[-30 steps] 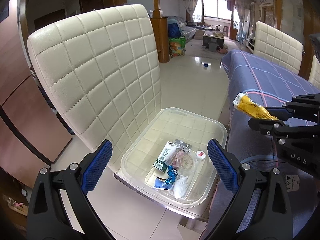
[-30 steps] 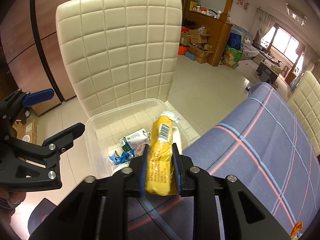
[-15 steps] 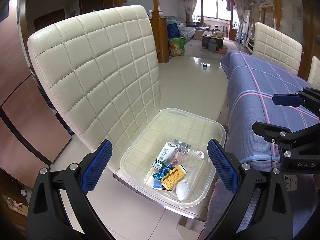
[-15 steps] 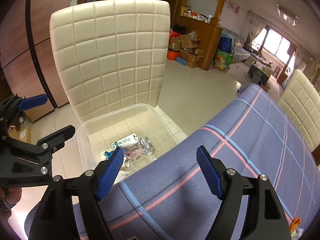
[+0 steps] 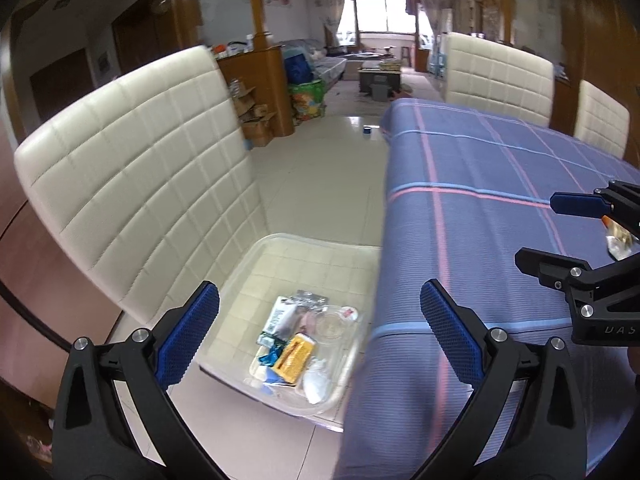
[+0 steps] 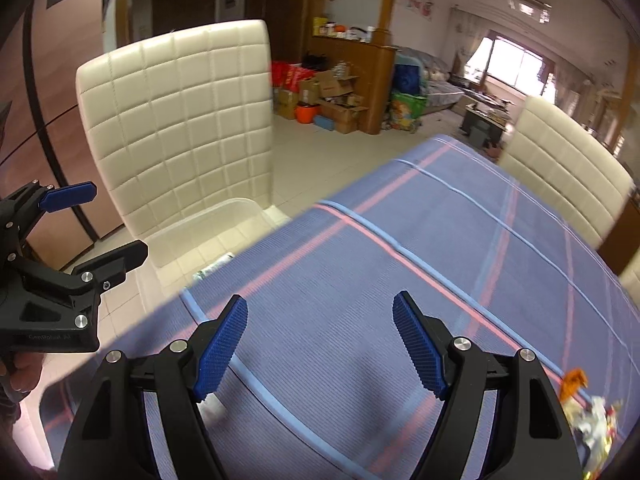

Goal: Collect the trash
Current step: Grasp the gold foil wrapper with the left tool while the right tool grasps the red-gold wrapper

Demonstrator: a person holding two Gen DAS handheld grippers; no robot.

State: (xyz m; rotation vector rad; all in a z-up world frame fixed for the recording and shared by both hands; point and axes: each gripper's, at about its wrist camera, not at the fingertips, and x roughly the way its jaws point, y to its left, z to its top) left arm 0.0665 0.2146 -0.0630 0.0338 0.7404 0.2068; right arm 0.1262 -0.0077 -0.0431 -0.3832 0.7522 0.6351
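Note:
A clear plastic bin (image 5: 256,264) sits on the cream chair seat and holds several pieces of trash, among them a yellow packet (image 5: 296,356) and a white carton (image 5: 280,316). My left gripper (image 5: 318,292) hangs open above the bin's table-side edge with nothing between its fingers. My right gripper (image 6: 320,304) is open and empty over the blue checked tablecloth (image 6: 400,240). Crumpled wrappers (image 6: 588,420) lie on the cloth at the lower right, beside the right finger. The left wrist view shows the right gripper (image 5: 560,232) at its right edge, with a wrapper (image 5: 618,240) behind it.
The quilted cream chair back (image 5: 140,184) rises behind the bin (image 6: 224,220). More cream chairs (image 6: 560,176) stand at the table's far side. A small white scrap (image 6: 214,406) lies on the cloth under my right gripper's left finger. Tiled floor (image 5: 320,176) runs between chair and table.
The right gripper let go of the yellow packet, which now lies in the bin. Both grippers then swung away from the chair towards the table, and the wrappers came into view.

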